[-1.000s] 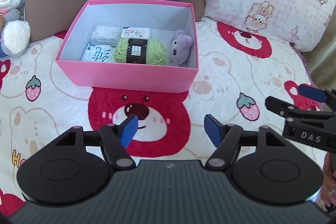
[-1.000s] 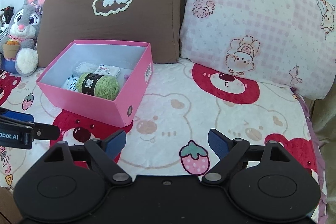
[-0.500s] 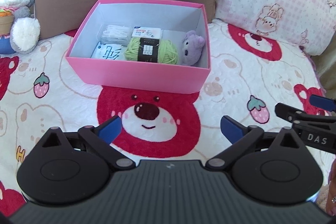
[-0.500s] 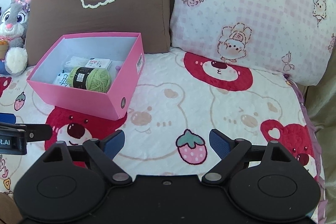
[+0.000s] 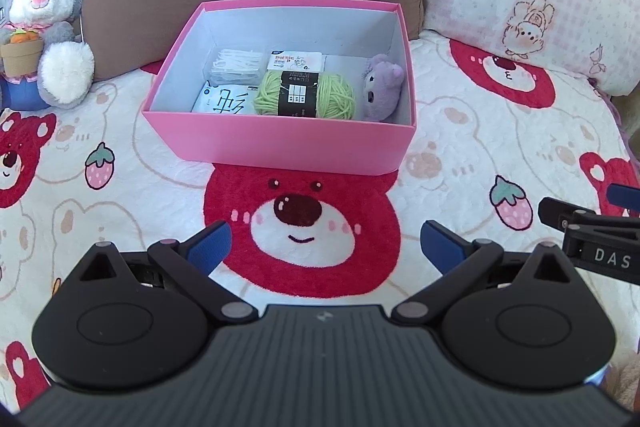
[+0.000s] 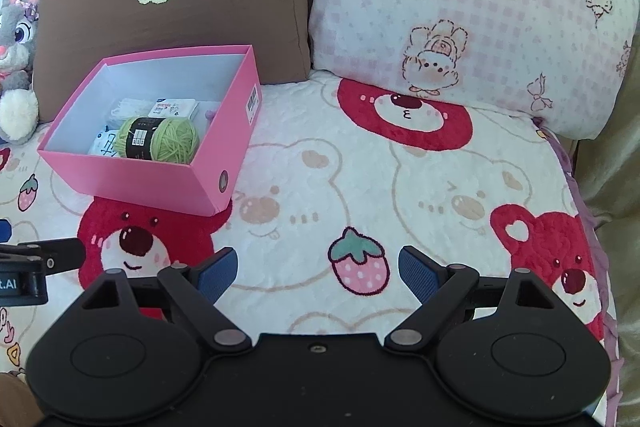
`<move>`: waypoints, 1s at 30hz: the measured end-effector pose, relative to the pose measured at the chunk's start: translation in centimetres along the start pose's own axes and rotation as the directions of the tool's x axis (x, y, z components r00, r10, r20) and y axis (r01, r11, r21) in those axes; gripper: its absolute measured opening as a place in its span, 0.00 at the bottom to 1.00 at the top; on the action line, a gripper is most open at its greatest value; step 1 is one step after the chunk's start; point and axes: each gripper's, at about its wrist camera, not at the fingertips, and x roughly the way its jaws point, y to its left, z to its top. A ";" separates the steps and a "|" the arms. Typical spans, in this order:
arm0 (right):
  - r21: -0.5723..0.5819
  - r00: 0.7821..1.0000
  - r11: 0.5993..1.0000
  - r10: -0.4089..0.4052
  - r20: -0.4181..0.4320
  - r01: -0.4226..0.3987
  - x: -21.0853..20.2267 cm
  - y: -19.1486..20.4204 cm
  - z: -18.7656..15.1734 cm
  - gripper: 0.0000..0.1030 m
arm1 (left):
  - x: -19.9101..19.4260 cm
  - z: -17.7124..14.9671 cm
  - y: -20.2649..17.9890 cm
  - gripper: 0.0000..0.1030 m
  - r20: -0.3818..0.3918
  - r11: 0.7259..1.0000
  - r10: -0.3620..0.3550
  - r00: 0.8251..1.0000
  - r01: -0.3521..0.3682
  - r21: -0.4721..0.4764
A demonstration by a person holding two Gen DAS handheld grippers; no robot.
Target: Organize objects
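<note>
We hover over the bedspread with both tools empty, and everything that matters sits up ahead in the pink box (image 5: pixel 280 143). Our left gripper (image 5: pixel 325 243) has just been opening and now stands spread wide, nothing between its blue pads, only the red bear print below. Our right gripper (image 6: pixel 318 269) is spread almost as wide, empty too, over a strawberry print. Inside the box we see the green yarn ball (image 5: pixel 306 94) lying with its long axis across the box, parallel to the near wall, a purple plush toy (image 5: pixel 382 87) just beside it on the right, white packets (image 5: pixel 224 101) to the left and behind. From our left gripper the box lies straight ahead, centred on the jaws; from our right it lies ahead and well off to the left, so we judge the left hand the better placed one. Everything loose looks boxed already, so we reckon the organizing is near done.
</note>
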 end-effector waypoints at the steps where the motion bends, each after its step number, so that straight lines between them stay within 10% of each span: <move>1: -0.002 1.000 1.000 0.000 0.000 0.000 0.0 0.0 0.0 0.88 | 0.1 0.0 -0.1 1.00 -0.008 1.000 0.009 1.000 -0.009 0.003; 30: 0.007 0.999 0.999 -0.041 -0.014 0.041 -0.5 -0.6 -0.3 0.88 | 0.2 -0.6 -0.2 1.00 -0.047 1.000 -0.016 0.999 0.015 -0.013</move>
